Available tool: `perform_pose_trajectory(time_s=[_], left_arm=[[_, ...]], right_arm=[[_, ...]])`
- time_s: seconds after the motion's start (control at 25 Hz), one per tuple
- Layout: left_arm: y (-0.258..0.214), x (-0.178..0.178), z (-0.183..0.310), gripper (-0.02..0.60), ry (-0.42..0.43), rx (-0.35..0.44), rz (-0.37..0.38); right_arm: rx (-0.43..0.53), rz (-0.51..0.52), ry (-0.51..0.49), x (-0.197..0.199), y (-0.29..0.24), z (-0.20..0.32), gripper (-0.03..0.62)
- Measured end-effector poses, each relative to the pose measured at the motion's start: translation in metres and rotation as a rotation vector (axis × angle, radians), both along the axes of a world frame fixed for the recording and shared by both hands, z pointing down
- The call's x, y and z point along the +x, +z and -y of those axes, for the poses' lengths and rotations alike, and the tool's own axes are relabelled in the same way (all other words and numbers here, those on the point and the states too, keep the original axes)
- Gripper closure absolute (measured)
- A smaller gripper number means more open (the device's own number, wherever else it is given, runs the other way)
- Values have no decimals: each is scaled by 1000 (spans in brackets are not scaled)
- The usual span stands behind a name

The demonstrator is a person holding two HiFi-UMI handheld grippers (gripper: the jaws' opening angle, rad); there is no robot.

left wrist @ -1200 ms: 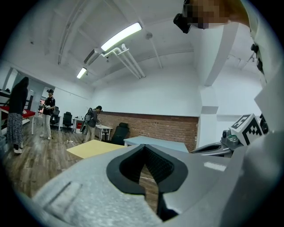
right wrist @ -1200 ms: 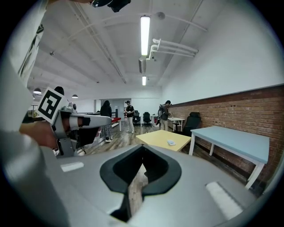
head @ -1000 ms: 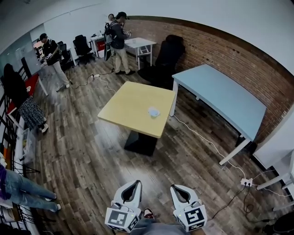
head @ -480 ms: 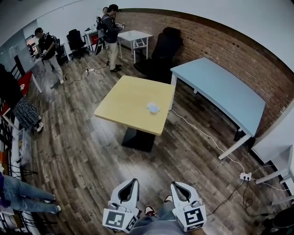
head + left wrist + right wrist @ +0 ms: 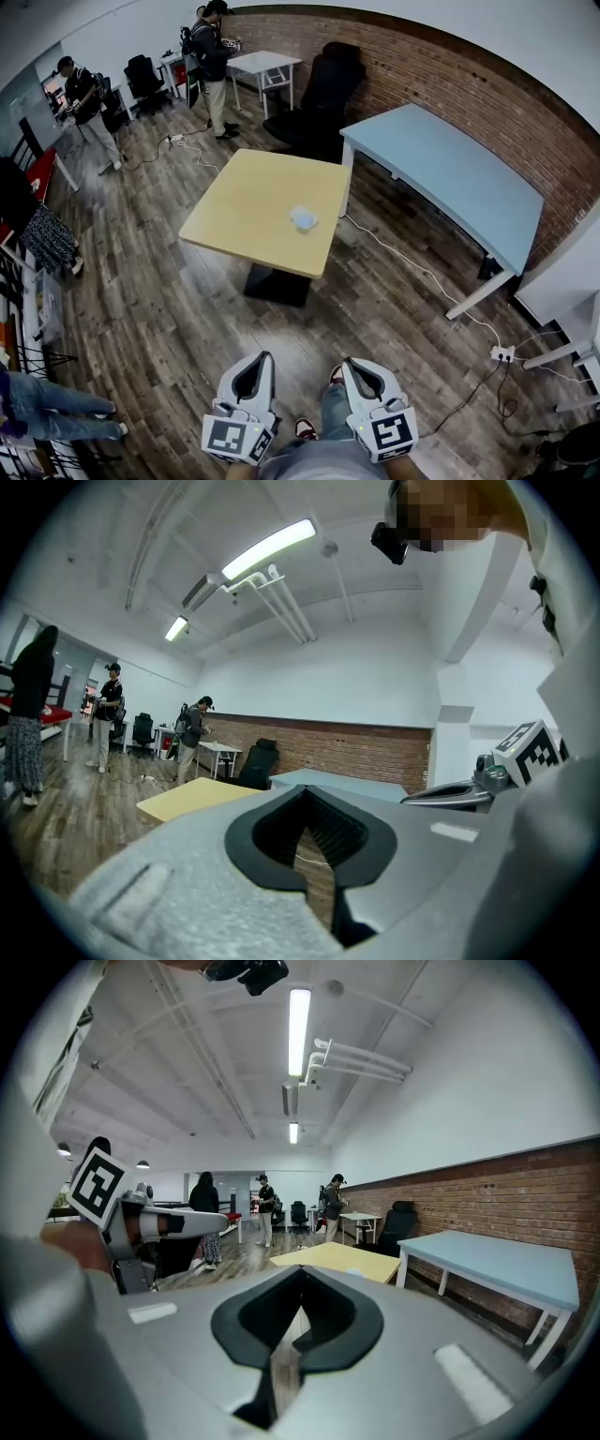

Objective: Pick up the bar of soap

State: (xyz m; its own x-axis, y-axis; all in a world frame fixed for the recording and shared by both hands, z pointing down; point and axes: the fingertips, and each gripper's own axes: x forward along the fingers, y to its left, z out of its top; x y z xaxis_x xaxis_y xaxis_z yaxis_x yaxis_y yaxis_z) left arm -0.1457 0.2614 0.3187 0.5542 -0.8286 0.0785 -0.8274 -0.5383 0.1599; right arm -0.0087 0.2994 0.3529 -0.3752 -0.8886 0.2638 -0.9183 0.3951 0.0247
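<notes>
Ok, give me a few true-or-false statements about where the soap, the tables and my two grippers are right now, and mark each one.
1. The small pale bar of soap lies on the square yellow table. True.
2. The left gripper is holding the soap. False: its jaws are shut on nothing, and it is well short of the yellow table.
3. The long light-blue table stands beside the red brick wall. True.
4. The right gripper has its jaws wide apart. False: they are together, with nothing between them.
5. The soap sits on the light-blue table. False: it is on the yellow one.
</notes>
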Motion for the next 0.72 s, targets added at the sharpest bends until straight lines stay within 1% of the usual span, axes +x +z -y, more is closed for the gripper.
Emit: perform_pose_trajectory(time_s=[0.12,0.28,0.48,0.6,0.72], left_arm=[[-1,11,22,577,1,6,18],[6,31,58,577,-1,-17,18],[15,61,99,578,5,-38,26],[14,80,125,577,5,-36,34],[13,97,148,577,-3,-34,40]], right_arm=[[-5,10,-1,13,3,22,591],[-16,19,11,38,6,60,591],[-35,31,-5,63,17,102,591],[-23,41,-18,74,10,131,591],[-29,52,-42,88,16,152,591]])
